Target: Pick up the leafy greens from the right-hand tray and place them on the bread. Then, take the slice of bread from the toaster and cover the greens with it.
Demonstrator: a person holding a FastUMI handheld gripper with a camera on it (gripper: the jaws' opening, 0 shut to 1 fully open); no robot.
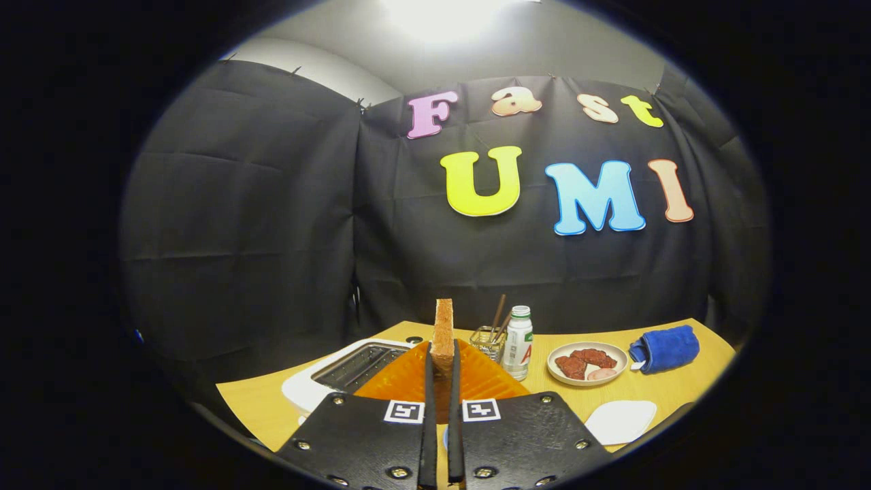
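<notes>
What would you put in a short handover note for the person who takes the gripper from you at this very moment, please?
Gripper: shut on the slice of bread, held upright on edge between the fingers.
Toaster: on the table just beyond the fingers, left of the bread; its slot looks empty.
Done: the slice appears to be out of the toaster.
Cannot tell: the greens and the bottom bread are not visible, so I cannot confirm the greens were placed.
Left: lay this slice over the greens.
Nearby: bottle, plate of food, blue towel.

Gripper (442,371), black screwed plates, 2 square markers
</notes>
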